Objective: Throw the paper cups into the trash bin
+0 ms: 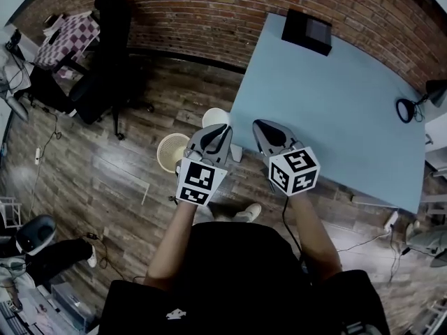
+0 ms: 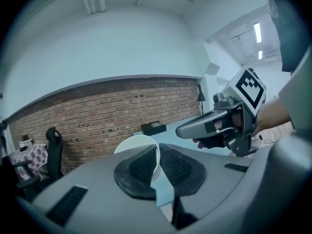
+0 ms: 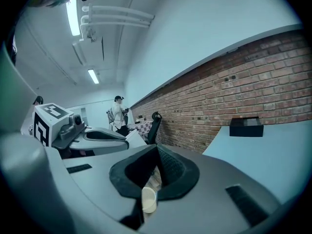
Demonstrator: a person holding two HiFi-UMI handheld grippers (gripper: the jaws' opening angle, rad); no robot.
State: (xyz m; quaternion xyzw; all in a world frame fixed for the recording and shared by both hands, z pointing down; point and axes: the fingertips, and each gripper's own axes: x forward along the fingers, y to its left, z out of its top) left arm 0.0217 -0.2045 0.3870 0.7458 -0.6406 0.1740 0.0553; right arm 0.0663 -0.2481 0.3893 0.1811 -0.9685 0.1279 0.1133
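Blue table (image 1: 335,96): fills the upper right of my head view; both gripper views catch only part of it.
Trash bin (image 1: 171,153): round and pale, on the wood floor. I see it in the head view only.
Left gripper (image 1: 221,130): jaws pinched on the wall of a paper cup (image 1: 215,117), held near the bin but not over it.
Right gripper (image 1: 262,125): in its own view the pads meet at the tips, with nothing clamped.
Second small cup (image 3: 148,199): shows low in the gap under those pads; I cannot tell where it rests.
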